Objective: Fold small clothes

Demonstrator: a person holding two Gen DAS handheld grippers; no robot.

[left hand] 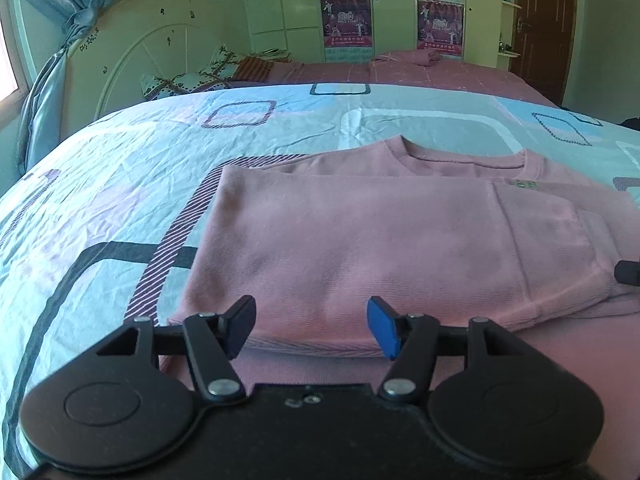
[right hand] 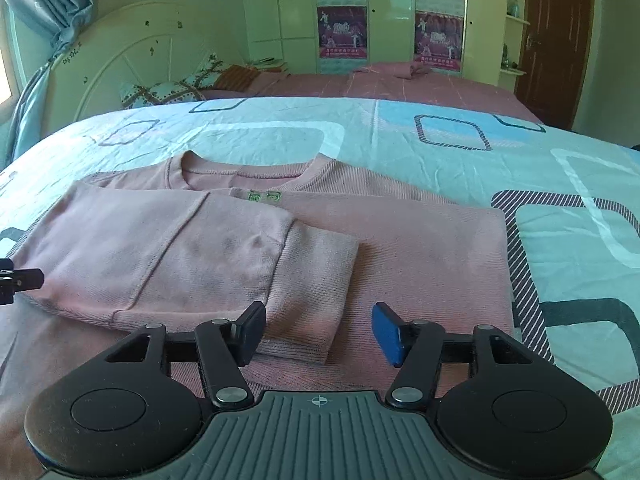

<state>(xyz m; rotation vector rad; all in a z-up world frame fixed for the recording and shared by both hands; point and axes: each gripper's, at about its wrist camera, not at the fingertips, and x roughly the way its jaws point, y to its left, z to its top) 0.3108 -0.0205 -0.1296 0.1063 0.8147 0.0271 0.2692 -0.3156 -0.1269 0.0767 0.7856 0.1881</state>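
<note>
Pink shirt [right hand: 400,248] lies flat on the bed [right hand: 440,144], collar far from you. One sleeve [right hand: 224,256] is folded across its front. Your left tongs [left hand: 312,326] and right tongs [right hand: 318,334] gape apart, holding nothing. You likely need more folds.

You cannot read the small green mark [right hand: 264,197] below the sweater's [right hand: 420,248] collar; it is too small. The sweater's near hem is hidden behind both gripper bodies. The posters [left hand: 347,20] on the far wardrobe are too blurred to read, and the top edge cuts the upper ones.
</note>
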